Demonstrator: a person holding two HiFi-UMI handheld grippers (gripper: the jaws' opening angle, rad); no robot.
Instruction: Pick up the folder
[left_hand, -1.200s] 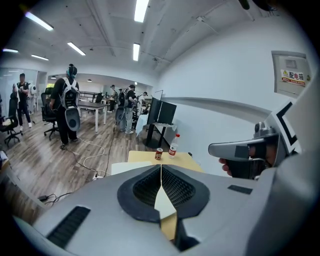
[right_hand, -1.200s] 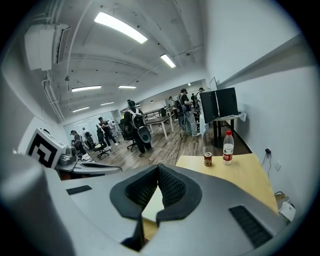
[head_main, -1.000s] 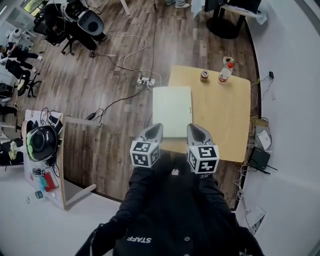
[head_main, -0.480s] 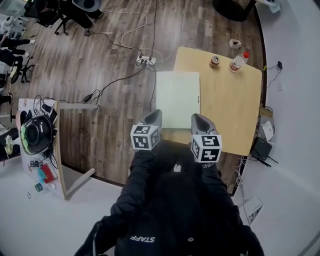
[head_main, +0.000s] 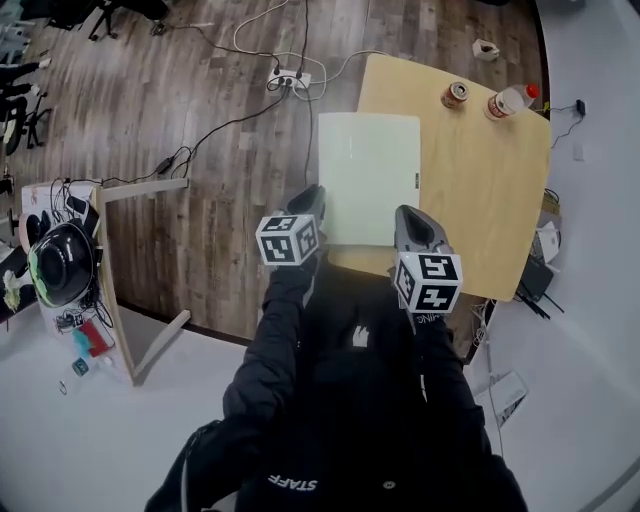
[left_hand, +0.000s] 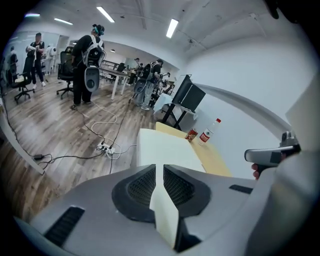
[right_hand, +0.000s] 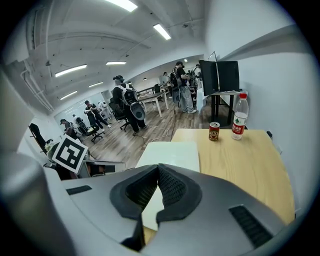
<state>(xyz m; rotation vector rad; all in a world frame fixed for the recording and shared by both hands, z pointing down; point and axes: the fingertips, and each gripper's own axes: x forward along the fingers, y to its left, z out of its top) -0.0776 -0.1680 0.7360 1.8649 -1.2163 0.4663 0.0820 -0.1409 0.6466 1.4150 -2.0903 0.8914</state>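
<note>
Your left claw (head_main: 311, 196) is closed on nothing, just short of the near left corner of the folder (head_main: 368, 178). The folder lies flat on the left part of the wooden surface (head_main: 480, 200), and its left edge seems to overhang. Your right claw (head_main: 411, 214), by the near right corner, is closed and empty too. You're at the approach; next, I judge, open a claw and slip a jaw under that edge. Count two claws, one folder, one can (head_main: 456, 95), one bottle (head_main: 508, 101).

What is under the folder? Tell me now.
The wooden table carries the folder. In the head view, the folder's left part juts past the table edge above the wood floor. Anything lying flat beneath the folder is covered and cannot be seen.
</note>
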